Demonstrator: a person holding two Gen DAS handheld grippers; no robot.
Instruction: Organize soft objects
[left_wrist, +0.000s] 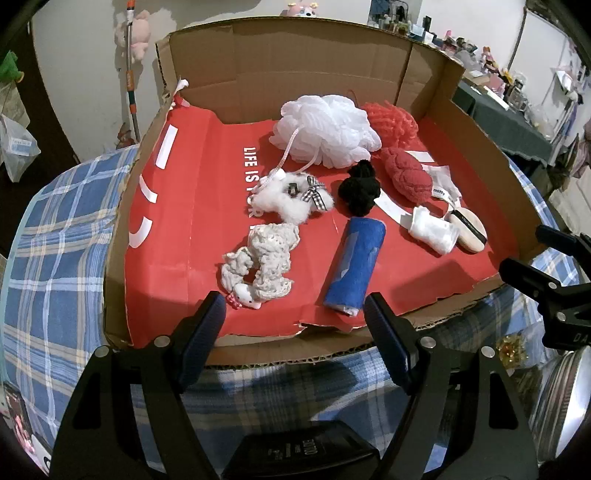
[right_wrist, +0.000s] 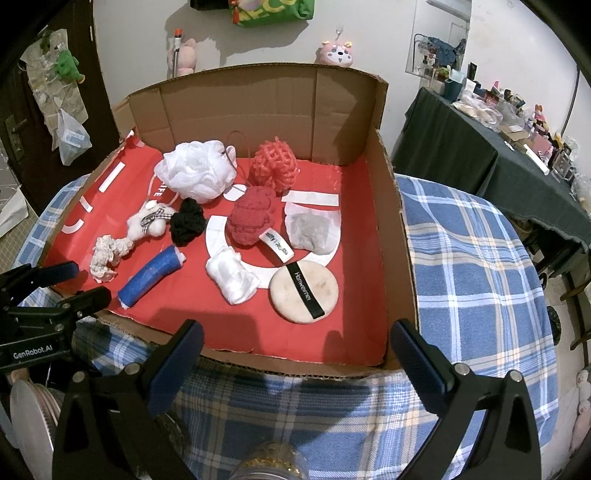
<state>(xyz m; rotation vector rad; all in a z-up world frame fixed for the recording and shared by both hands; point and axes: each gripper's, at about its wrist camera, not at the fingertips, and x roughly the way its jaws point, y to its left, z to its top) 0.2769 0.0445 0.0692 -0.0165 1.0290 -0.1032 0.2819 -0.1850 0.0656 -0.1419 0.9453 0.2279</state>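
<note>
A shallow cardboard box (left_wrist: 476, 122) (right_wrist: 400, 258) lined in red holds several soft things: a white mesh puff (left_wrist: 325, 129) (right_wrist: 195, 171), a red mesh puff (left_wrist: 391, 120) (right_wrist: 275, 164), a red knit piece (left_wrist: 406, 173) (right_wrist: 251, 218), a black knit piece (left_wrist: 358, 190) (right_wrist: 188, 221), a rolled blue cloth (left_wrist: 354, 262) (right_wrist: 151, 277), a white fluffy toy with a bow (left_wrist: 291, 195) (right_wrist: 147, 221), a cream crochet piece (left_wrist: 262, 262) (right_wrist: 107, 256), a white cloth roll (left_wrist: 434, 229) (right_wrist: 232, 278) and a round powder puff (left_wrist: 469, 229) (right_wrist: 303, 288). My left gripper (left_wrist: 295, 321) (right_wrist: 72, 282) is open at the front edge, near the blue cloth. My right gripper (right_wrist: 295, 350) (left_wrist: 535, 254) is open before the powder puff.
The box lies on a blue plaid cloth (left_wrist: 55, 240) (right_wrist: 480, 258). A dark-covered table with clutter (right_wrist: 498, 140) stands at the right. A grey sachet (right_wrist: 310, 230) lies in the box. Plush toys hang on the back wall (right_wrist: 334, 53).
</note>
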